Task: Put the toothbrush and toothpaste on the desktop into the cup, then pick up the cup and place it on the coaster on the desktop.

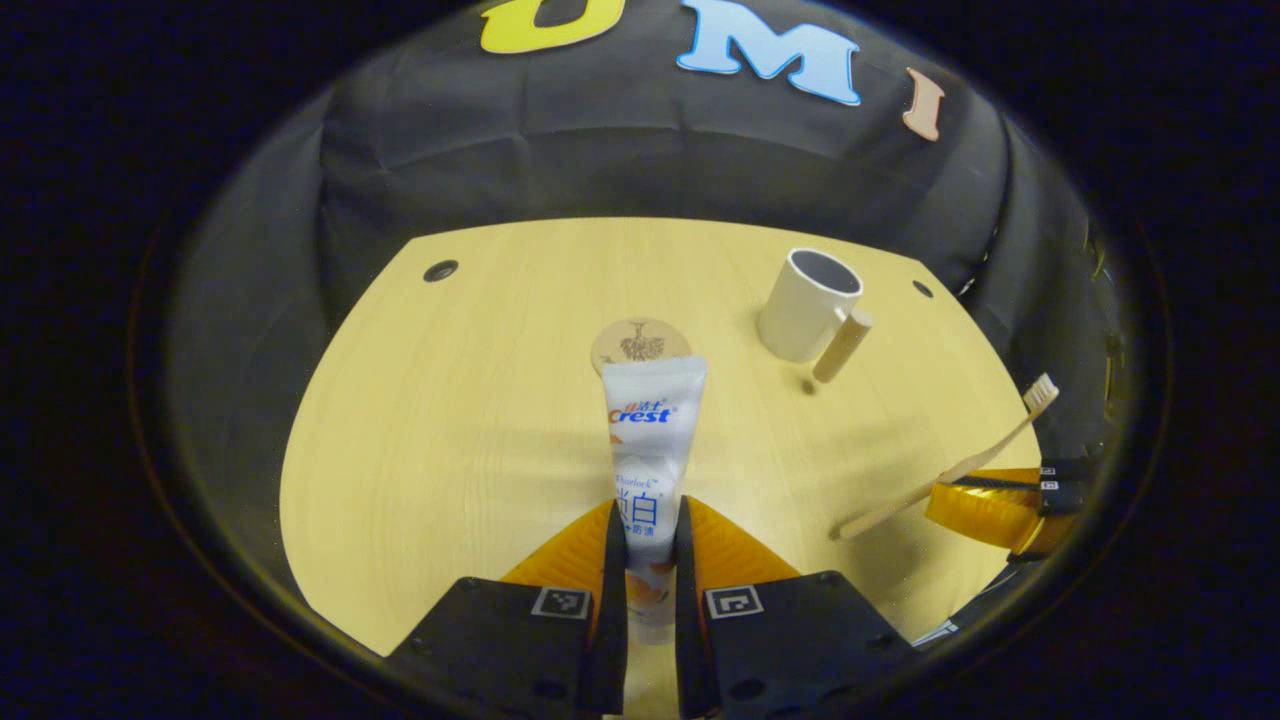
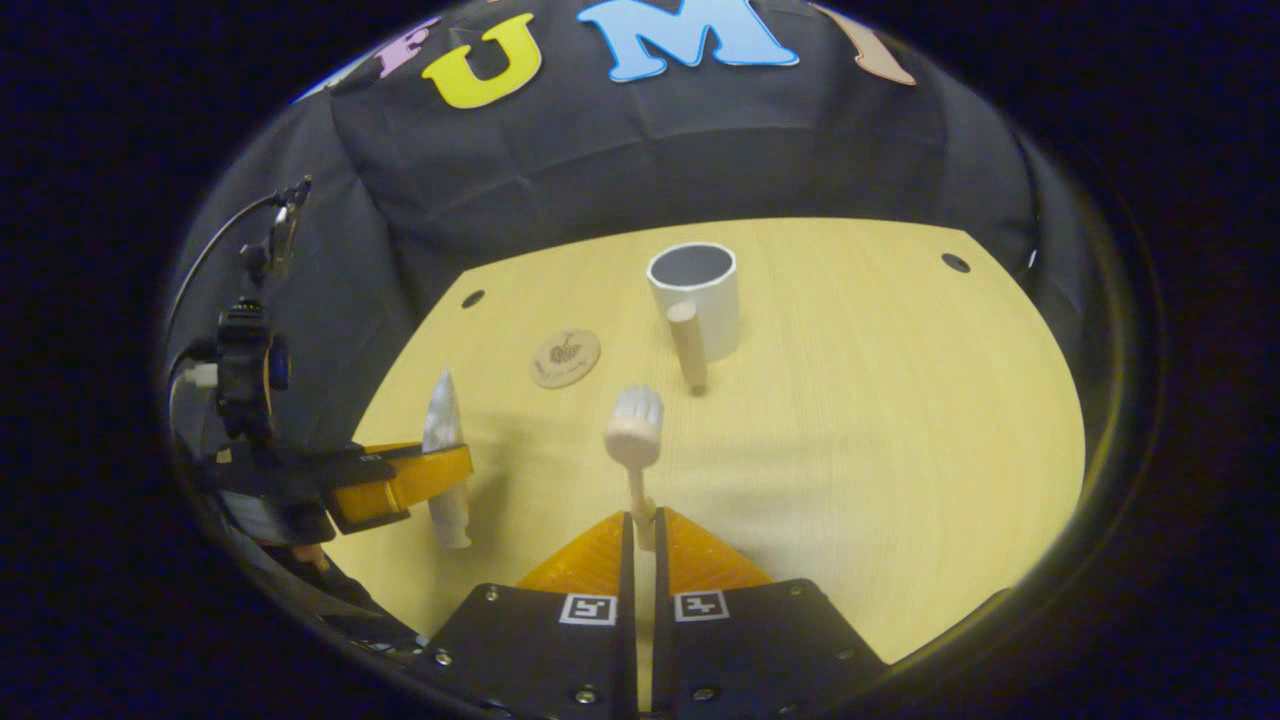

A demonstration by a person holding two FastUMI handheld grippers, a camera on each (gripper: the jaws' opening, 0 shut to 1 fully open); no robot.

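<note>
My left gripper [image 1: 648,520] is shut on a white toothpaste tube [image 1: 652,440], held above the desktop with its flat end pointing away. Beyond the tube lies a round wooden coaster [image 1: 640,343]. A white cup [image 1: 808,303] with a wooden handle stands upright at the far right. My right gripper [image 2: 643,528] is shut on a wooden toothbrush [image 2: 634,430], bristles pointing away, lifted off the table. In the right gripper view the cup [image 2: 697,298] stands straight ahead, the coaster [image 2: 565,358] to its left, and the left gripper [image 2: 400,480] carries the toothpaste tube [image 2: 444,460] at the left.
The light wooden desktop [image 1: 450,420] has round cable holes [image 1: 440,270] near its far corners. Black cloth walls close it in behind and at the sides. In the left gripper view the right gripper [image 1: 1000,500] holds the toothbrush [image 1: 960,465] at the right edge.
</note>
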